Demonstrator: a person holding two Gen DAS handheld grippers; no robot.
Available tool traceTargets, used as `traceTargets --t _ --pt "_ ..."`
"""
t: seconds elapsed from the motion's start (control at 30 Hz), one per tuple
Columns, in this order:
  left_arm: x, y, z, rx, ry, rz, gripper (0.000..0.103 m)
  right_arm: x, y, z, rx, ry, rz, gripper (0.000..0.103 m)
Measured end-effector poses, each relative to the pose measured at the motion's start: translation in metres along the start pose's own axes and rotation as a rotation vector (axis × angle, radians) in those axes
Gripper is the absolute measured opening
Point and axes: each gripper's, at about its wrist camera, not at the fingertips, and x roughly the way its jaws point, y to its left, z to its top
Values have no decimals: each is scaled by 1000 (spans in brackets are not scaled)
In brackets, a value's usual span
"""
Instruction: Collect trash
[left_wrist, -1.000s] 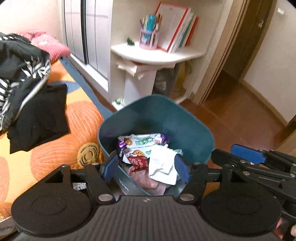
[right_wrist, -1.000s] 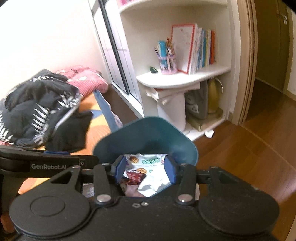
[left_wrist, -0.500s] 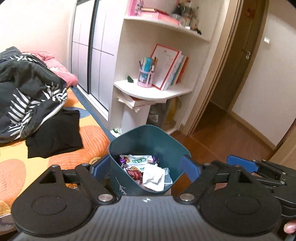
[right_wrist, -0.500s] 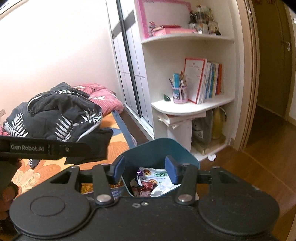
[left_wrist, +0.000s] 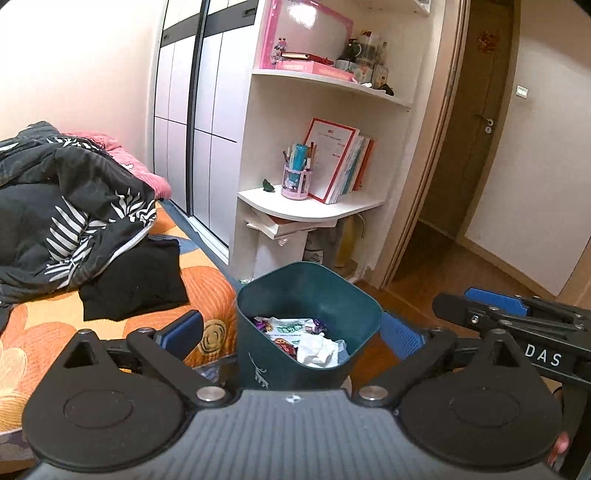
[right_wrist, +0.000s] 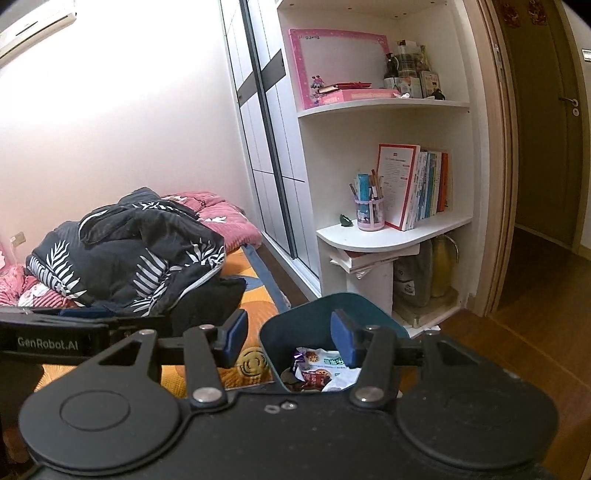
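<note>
Left wrist view
Left hand-held gripper (left_wrist: 291, 334): we see its two blue ribbed pads spread wide apart, one on each side of the bin, holding nothing.
Bin (left_wrist: 314, 291): smooth dark-teal plastic, squarish with rounded corners, standing on the wooden floor (left_wrist: 443, 258) just beside the edge of the bed (left_wrist: 33, 347).
Trash (left_wrist: 306, 338): crinkled printed wrappers and a crumpled white tissue lie inside the bin, at its bottom.
Right hand-held gripper (left_wrist: 495, 301): we see only part of it from the side, a black linkage with a blue pad; from here we cannot tell how its fingers stand.
Bedding: an orange flower-print cover, with a rumpled black quilt (left_wrist: 66, 206) bearing white leaf shapes.

Right wrist view
Right hand-held gripper (right_wrist: 290, 338): we see the fingers parted, empty, above the near rim of the bin (right_wrist: 306, 321).
Trash (right_wrist: 325, 371): glossy wrappers show inside the bin between the pads.
Shelf (right_wrist: 391, 234): white, with a rounded edge; it carries a pink pen cup (right_wrist: 369, 212) and upright books (right_wrist: 417, 186).
</note>
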Motion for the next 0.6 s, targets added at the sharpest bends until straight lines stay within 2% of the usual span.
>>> traceTargets --t 0.27,0.6 --pt "-10 -2 -13 -14 14 -6 103 -18 0 -3 0 -18 -1 50" --pt "-25 -7 -16 2 -20 2 103 -29 3 -2 -2 -39 -1 51"
